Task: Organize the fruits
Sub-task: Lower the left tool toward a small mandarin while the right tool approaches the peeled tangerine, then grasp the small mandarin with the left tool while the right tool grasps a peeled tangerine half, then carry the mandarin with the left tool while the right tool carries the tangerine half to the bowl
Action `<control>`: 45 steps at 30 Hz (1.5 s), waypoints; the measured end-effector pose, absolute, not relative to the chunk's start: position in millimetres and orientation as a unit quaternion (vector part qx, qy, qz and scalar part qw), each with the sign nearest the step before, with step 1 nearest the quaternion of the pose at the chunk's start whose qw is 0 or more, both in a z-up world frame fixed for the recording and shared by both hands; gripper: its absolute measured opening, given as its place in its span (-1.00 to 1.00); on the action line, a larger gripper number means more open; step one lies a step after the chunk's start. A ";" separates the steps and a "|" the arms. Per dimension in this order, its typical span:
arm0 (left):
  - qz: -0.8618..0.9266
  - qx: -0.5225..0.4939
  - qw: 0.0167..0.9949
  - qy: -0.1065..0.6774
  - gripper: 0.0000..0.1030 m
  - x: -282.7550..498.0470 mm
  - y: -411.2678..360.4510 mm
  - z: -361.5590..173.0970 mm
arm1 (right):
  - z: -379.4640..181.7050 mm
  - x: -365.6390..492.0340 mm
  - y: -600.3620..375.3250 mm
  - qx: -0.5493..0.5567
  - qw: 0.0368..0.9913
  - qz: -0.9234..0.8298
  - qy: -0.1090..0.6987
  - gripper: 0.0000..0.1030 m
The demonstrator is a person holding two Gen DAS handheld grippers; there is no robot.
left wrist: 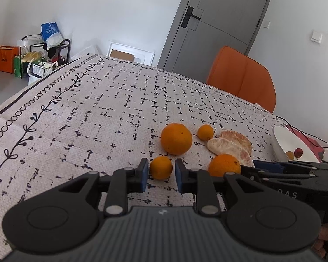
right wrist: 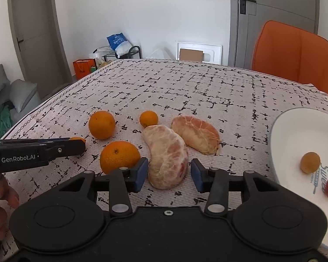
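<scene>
You're straddling small round orange tangerine (left wrist: 161,167) at lower centre with left gripper (left wrist: 161,173), right gripper (right wrist: 168,172) straddling peeled pink pomelo segment (right wrist: 167,161) — both spread; squeezing risks bruising, rolling.

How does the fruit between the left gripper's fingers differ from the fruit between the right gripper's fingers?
The small orange at the left gripper is round, whole and in its peel; the pomelo segment at the right gripper is long, curved and peeled. The orange is bright orange and smaller; the segment is pale pink. Both lie on the tablecloth between open fingers, not yet gripped.
</scene>
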State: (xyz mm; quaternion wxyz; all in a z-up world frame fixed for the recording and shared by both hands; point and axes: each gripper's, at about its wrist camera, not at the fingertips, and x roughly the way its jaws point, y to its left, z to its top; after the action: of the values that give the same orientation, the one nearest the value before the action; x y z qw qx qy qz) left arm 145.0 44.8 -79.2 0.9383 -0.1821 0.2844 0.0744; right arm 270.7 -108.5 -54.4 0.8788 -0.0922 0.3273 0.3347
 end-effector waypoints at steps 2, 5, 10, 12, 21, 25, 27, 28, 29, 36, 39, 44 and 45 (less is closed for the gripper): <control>0.074 -0.182 0.939 0.282 -0.53 145.6 45.3 -80.1 | -54.7 270.4 -105.2 -0.099 0.879 0.335 0.324 -0.14; 0.072 -0.180 0.940 0.280 -0.55 145.7 45.8 -81.4 | -54.4 272.9 -103.0 -0.097 0.880 0.335 0.324 -0.14; 0.071 -0.181 0.940 0.282 -0.60 143.2 48.6 -79.2 | -54.8 279.2 -98.3 -0.102 0.879 0.338 0.320 -0.14; 0.075 -0.185 0.939 0.280 -0.60 140.7 51.1 -78.9 | -55.3 282.7 -95.7 -0.105 0.879 0.337 0.320 -0.14; 0.073 -0.190 0.942 0.267 -0.60 127.5 52.0 -71.5 | -54.0 274.4 -88.2 -0.137 0.879 0.333 0.313 -0.28; 0.071 -0.195 0.945 0.254 -0.60 122.5 52.6 -65.5 | -49.0 265.2 -95.2 -0.132 0.881 0.330 0.312 -0.28; 0.069 -0.195 0.946 0.250 -0.60 120.5 52.2 -63.0 | -45.1 261.3 -100.7 -0.131 0.882 0.328 0.311 -0.28; 0.067 -0.194 0.946 0.249 -0.60 119.8 51.7 -61.8 | -43.3 260.5 -102.6 -0.131 0.884 0.325 0.310 -0.28; 0.065 -0.193 0.947 0.248 -0.60 118.8 51.2 -60.2 | -40.9 259.4 -105.6 -0.129 0.887 0.320 0.308 -0.28; 0.057 -0.192 0.949 0.242 -0.60 114.0 46.4 -54.5 | -24.4 247.8 -128.2 -0.106 0.900 0.308 0.290 -0.28; 0.052 -0.196 0.949 0.241 -0.60 114.2 42.1 -52.8 | -20.9 246.2 -134.3 -0.104 0.903 0.306 0.283 -0.28; 0.047 -0.186 0.951 0.241 -0.60 117.6 33.6 -48.8 | -15.8 248.4 -144.6 -0.093 0.911 0.294 0.275 -0.28; 0.046 -0.184 0.952 0.241 -0.60 118.3 32.2 -48.4 | -14.1 249.0 -148.0 -0.090 0.912 0.292 0.273 -0.28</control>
State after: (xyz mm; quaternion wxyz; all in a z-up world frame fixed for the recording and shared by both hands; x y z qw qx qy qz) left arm 118.3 32.2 -48.4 0.9517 -0.1841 0.2411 0.0463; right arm 249.0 -148.0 -14.1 0.9123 -0.0897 0.2731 0.2917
